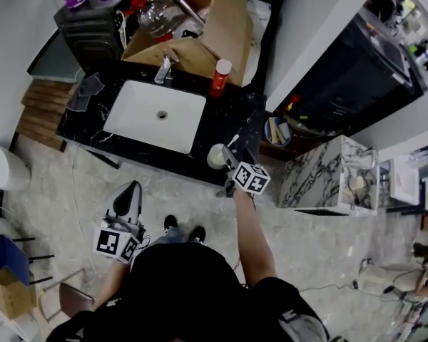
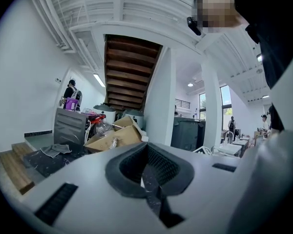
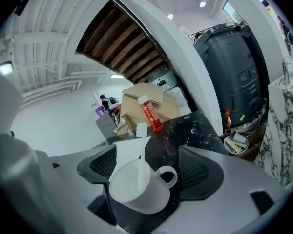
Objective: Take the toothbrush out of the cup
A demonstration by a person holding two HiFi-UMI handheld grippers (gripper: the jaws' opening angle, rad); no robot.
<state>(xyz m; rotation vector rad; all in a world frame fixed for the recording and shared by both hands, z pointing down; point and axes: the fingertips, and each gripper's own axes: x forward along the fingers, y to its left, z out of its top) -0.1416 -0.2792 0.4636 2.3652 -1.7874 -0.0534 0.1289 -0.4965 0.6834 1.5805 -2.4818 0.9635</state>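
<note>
White cup [image 3: 147, 201] btwn right gripper [image 3: 151, 168] jaws, apart; toothbrush [image 3: 140, 150] btm hidden inside; left gripper [image 2: 150, 179] jaws together

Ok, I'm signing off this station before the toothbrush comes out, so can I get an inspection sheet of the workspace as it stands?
Surface: black marble counter with a white sink set in it.
Job's things: white cup near the counter's front edge, toothbrush standing in it, not yet out.
Clutter: cardboard box, red tube and faucet behind the sink; grey cloth at the left end.
Grippers: right gripper open, jaws either side of the cup; left gripper shut, empty, held low off the counter.
Cables: one thin cable on the floor at right.
Surroundings: marble-patterned cabinet at right; people in the background.
</note>
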